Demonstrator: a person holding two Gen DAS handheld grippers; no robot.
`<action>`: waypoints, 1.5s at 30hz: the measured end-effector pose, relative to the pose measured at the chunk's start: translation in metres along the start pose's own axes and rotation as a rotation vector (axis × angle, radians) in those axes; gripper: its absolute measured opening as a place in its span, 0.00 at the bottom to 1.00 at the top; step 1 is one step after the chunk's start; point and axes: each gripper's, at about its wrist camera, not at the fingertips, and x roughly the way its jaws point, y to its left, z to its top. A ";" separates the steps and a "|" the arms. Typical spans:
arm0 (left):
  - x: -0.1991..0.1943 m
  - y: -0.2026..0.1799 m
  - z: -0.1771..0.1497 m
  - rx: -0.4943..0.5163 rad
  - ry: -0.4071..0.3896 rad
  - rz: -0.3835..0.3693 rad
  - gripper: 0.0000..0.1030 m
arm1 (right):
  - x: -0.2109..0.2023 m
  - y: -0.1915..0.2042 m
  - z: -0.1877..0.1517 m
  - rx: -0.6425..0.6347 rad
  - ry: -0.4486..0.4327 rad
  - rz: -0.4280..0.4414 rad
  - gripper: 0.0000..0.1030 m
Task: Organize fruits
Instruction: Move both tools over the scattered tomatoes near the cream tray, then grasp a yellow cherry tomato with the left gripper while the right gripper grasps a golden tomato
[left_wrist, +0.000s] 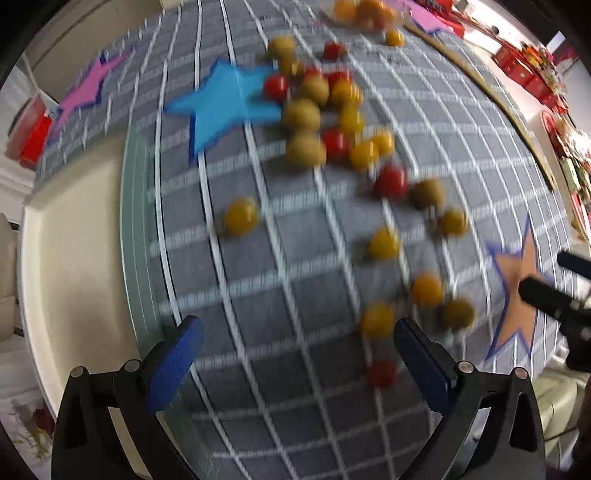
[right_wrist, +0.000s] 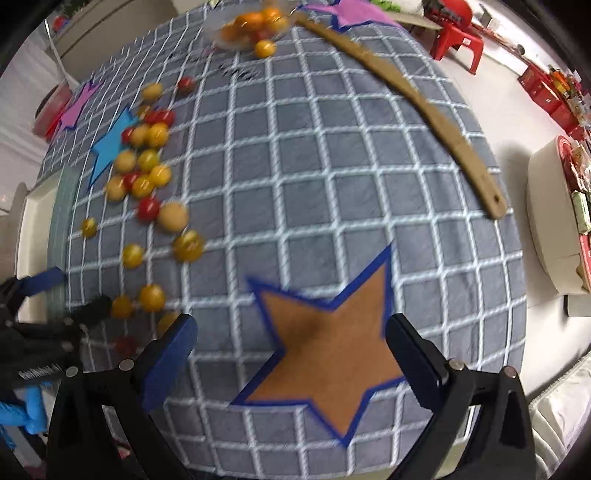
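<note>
- Nearest the left gripper (left_wrist: 298, 354), a small red fruit (left_wrist: 381, 373) lies on the checked cloth (left_wrist: 258, 280) just inside its right finger, not touched; the jaws stand wide apart and hold nothing.
- Just ahead of that finger lie a yellow fruit (left_wrist: 377, 319) and two more to its right, loose on the cloth.
- Farther ahead, the main scatter of fruits (left_wrist: 317, 110), red, yellow and dull green-brown, spreads from the right point of a blue star (left_wrist: 221, 107).
- At the far edge, a clear dish (right_wrist: 251, 31) holds a heap of orange and yellow fruits, with one yellow fruit (right_wrist: 265, 48) just outside its rim.
- Over an orange star (right_wrist: 325, 354) hangs the right gripper (right_wrist: 291, 339), released and empty, the star between its fingers.
- Beyond it to the right, a long brown strip (right_wrist: 417, 99) curves across the cloth.
- Two pink stars (right_wrist: 75, 109) lie at the cloth's far corners.
</note>
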 end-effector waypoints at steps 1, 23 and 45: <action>0.001 0.002 -0.009 0.006 0.005 -0.002 1.00 | 0.000 0.006 -0.003 -0.010 0.005 -0.007 0.99; -0.038 0.200 -0.052 0.001 0.049 -0.049 1.00 | -0.023 0.068 0.006 -0.097 0.079 -0.081 0.99; -0.021 0.321 -0.010 0.009 0.096 -0.011 1.00 | -0.014 0.050 0.001 0.004 0.137 -0.064 0.99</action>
